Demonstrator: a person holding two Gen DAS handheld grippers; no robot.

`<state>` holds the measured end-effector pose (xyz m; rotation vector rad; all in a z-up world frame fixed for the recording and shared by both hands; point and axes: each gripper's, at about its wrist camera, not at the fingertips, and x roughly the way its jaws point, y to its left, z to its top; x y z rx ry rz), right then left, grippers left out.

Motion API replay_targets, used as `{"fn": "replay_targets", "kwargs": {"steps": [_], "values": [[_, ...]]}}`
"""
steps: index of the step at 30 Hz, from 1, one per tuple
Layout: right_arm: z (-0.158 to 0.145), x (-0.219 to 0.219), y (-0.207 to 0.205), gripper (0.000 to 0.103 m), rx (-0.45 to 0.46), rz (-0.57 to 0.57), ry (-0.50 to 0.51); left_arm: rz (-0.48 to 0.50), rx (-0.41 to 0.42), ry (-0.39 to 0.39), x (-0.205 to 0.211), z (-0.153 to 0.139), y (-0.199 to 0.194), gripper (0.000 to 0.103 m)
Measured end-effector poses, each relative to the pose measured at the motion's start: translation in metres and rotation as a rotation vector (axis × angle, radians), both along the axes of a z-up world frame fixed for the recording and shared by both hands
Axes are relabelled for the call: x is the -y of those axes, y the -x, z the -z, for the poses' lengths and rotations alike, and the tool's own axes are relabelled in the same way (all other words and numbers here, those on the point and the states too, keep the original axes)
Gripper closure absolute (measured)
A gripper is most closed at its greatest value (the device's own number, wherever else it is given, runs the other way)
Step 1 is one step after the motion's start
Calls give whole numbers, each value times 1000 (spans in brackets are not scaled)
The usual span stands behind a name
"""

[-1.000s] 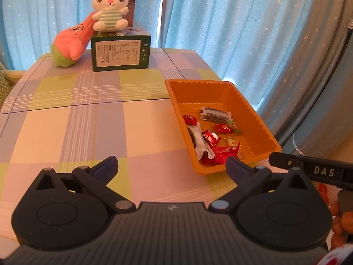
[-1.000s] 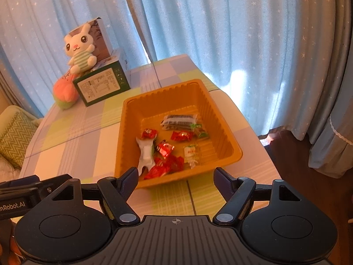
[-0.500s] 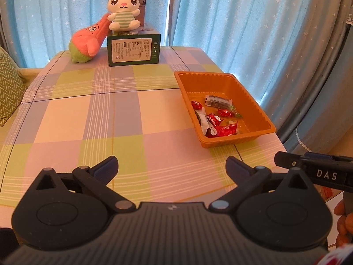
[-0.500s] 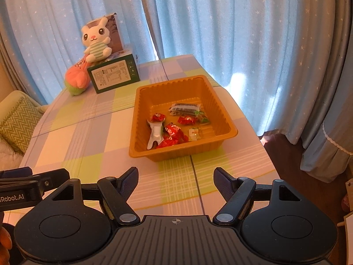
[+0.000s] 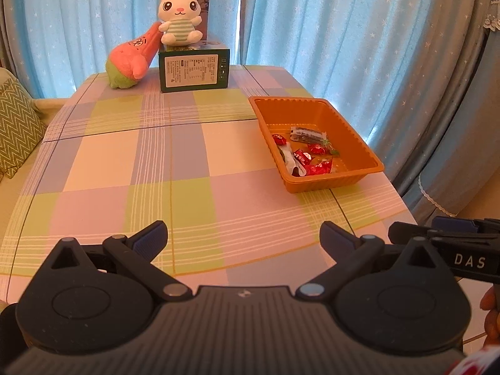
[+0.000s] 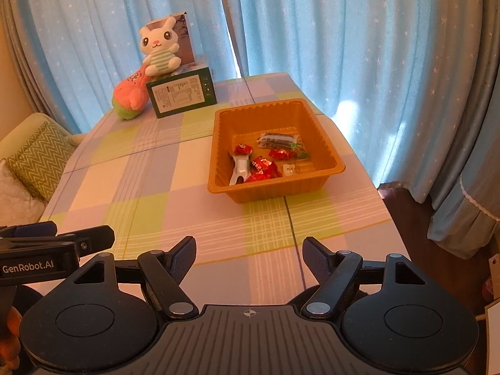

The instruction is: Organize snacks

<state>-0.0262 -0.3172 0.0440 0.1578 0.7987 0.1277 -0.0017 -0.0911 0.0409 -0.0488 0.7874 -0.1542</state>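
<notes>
An orange tray [image 5: 359, 137] [image 6: 328, 143] stands at the right side of the checked table and holds several snacks: red-wrapped candies [image 5: 317, 168] [image 6: 262, 168], a dark packet [image 5: 307, 133] [image 6: 276, 139] and a white wrapper [image 6: 239, 168]. My left gripper [image 5: 243, 237] is open and empty over the table's near edge, well short of the tray. My right gripper [image 6: 249, 253] is open and empty, also at the near edge. Each gripper's side shows in the other's view.
A green box [image 5: 193, 70] [image 6: 182, 95] with a plush rabbit [image 5: 179, 17] [image 6: 161, 50] on top stands at the table's far end. A pink and green plush [image 5: 131, 59] [image 6: 129, 97] leans beside it. Blue curtains hang behind. A cushioned seat [image 6: 34, 162] is at the left.
Both grippers have pulled back and away from the tray toward the table's near edge; more of the table shows. Both stay open and empty.
</notes>
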Motion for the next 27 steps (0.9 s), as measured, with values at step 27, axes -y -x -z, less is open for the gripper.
{"fn": "replay_targets", "kwargs": {"steps": [27], "values": [[-5, 1, 4, 28, 4, 9, 5, -4, 2, 3, -2, 1, 3, 0]]}}
